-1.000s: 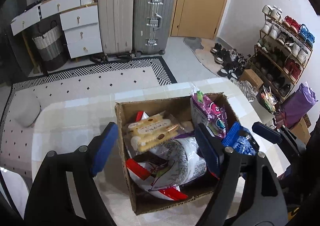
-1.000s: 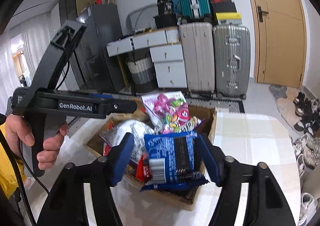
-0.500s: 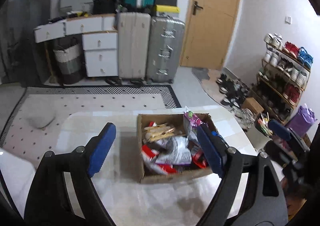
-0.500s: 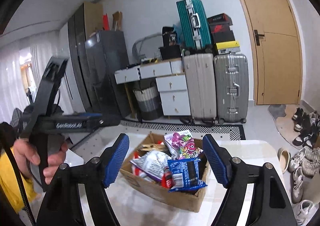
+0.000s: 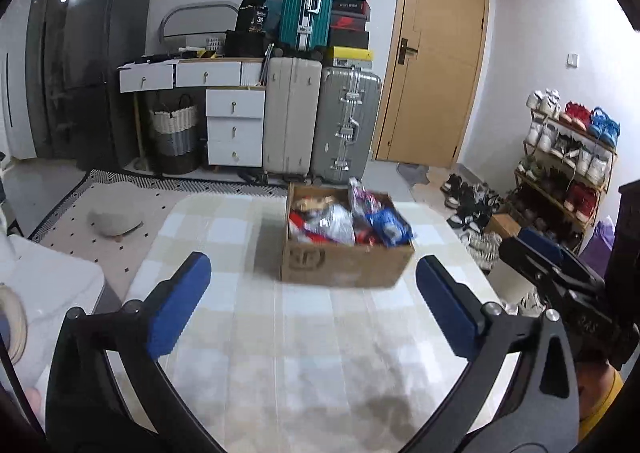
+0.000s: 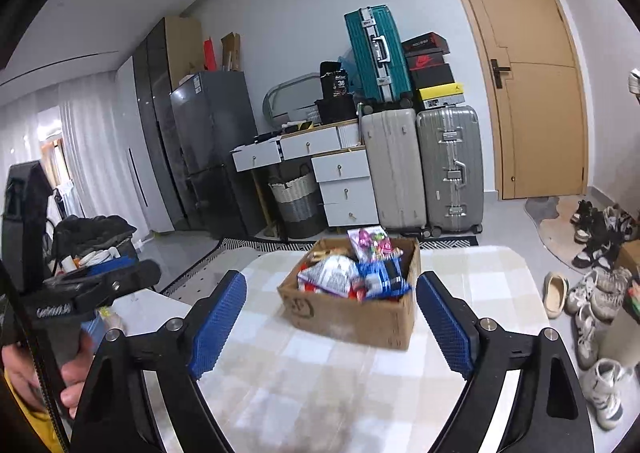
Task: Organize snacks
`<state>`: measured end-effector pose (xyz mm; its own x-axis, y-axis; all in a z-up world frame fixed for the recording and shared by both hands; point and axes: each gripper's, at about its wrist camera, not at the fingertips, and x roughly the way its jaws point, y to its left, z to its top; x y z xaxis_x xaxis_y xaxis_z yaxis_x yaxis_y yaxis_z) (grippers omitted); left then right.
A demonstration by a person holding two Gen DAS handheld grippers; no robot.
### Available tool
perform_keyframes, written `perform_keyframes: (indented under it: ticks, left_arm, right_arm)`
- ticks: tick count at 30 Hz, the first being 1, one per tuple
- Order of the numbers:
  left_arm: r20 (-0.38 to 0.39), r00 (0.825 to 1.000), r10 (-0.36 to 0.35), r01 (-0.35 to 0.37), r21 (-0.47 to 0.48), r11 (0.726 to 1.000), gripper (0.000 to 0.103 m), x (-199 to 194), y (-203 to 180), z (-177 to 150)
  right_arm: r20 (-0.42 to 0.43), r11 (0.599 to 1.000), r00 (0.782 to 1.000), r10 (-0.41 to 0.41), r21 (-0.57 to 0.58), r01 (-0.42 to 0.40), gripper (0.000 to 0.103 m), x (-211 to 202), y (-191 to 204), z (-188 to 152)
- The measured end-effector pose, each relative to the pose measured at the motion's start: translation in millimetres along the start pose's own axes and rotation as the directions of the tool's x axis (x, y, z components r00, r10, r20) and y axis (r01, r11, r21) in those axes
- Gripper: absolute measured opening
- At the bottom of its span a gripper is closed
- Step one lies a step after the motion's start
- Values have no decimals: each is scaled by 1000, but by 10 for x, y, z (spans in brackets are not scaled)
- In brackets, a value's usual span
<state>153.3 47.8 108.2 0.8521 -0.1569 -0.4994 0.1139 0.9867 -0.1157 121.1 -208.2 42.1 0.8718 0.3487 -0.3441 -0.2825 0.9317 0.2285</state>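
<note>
A cardboard box (image 5: 344,265) (image 6: 360,313) full of snack packets stands on the checked table (image 5: 304,353) (image 6: 320,373). A blue packet (image 5: 390,227) (image 6: 382,277) and a pink one (image 6: 370,243) stick up on its right side. My left gripper (image 5: 310,305) hangs well back from the box, jaws opening wide, nothing between them. My right gripper (image 6: 326,317) also stands back from the box, jaws opening, empty. In the right wrist view a hand holds the left gripper (image 6: 80,293) at the far left.
Suitcases (image 5: 320,121), a white drawer unit (image 5: 234,129) and a woven basket (image 5: 176,137) line the far wall beside a wooden door (image 5: 432,65). A shoe rack (image 5: 568,161) and loose shoes (image 6: 592,293) lie to the right. A white stool (image 5: 48,293) is left of the table.
Both grippers have pulled back and up from the box, which now looks small and far. The right gripper let go of the blue packet, now lying in the box. Both jaws widened.
</note>
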Motion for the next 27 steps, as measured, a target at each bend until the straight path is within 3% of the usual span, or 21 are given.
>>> perform_keyframes:
  ticks: [10, 15, 22, 27]
  left_arm:
    - [-12, 998, 58, -58, 52, 997, 102, -371, -289, -774]
    - [-27, 998, 52, -51, 18, 999, 102, -207, -226, -897]
    - [-47, 997, 62, -60, 45, 997, 102, 108, -262, -1016]
    - [-15, 996, 85, -83, 69, 994, 103, 526, -208, -862]
  right_arm:
    - [52, 999, 998, -41, 8, 40, 99, -456, 106, -484]
    - [33, 997, 997, -69, 21, 69, 99, -379, 22, -632]
    - [42, 996, 995, -90, 18, 90, 99, -167, -69, -711]
    - [32, 994, 994, -105, 18, 104, 99, 124, -172, -798]
